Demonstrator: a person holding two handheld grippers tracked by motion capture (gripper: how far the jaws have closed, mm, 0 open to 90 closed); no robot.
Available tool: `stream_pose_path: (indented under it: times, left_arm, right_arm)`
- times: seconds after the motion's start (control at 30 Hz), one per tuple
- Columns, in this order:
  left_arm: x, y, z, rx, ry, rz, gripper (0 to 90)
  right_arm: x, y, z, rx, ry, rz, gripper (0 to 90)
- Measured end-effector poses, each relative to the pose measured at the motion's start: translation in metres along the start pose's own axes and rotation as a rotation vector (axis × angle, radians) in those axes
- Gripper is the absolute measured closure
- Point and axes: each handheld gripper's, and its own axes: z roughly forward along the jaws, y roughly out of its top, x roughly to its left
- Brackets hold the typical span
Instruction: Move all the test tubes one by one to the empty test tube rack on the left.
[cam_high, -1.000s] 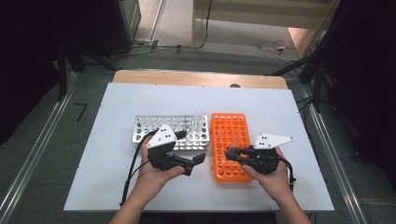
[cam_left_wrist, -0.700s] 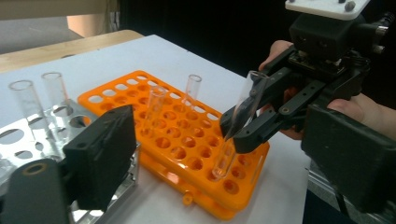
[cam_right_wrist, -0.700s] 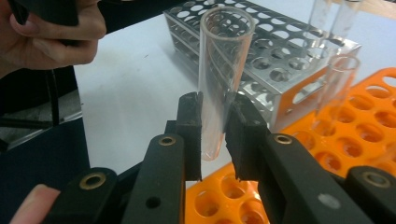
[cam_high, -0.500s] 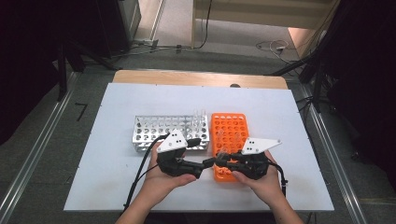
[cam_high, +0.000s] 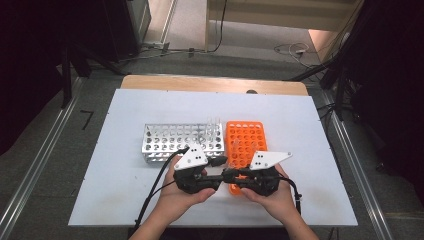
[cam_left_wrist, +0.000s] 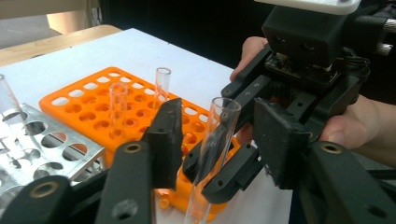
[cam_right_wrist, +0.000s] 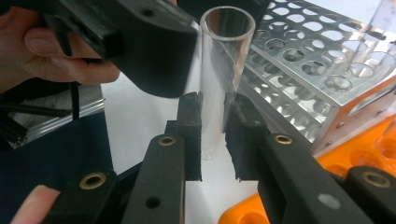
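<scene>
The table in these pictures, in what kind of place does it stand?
Probably a lab or recording workshop: a metal tube rack and an orange rack stand on the white table, with cables on the floor behind.

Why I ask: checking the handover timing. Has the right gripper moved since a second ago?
Yes. In the high view the right gripper has shifted left along the orange rack's near end, meeting the left gripper.

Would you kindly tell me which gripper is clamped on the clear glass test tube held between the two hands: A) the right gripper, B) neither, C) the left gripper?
A: the right gripper pinches the clear glass test tube; the left gripper stands open around it.
</scene>
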Motion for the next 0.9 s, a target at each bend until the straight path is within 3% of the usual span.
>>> stream_pose_path:
  times: [0.5, 0.9]
  left_arm:
    - [-0.0034, -0.0014, 0.0028, 0.018, 0.0, 0.033, 72.5]
    - [-0.0031, -0.0008, 0.0012, 0.021, 0.023, 0.051, 75.0]
  right_arm:
    - [0.005, 0.0015, 0.0048, 0.018, 0.028, -0.01, 74.0]
    - [0.0045, 0.0011, 0.0058, 0.015, 0.038, 0.004, 73.7]
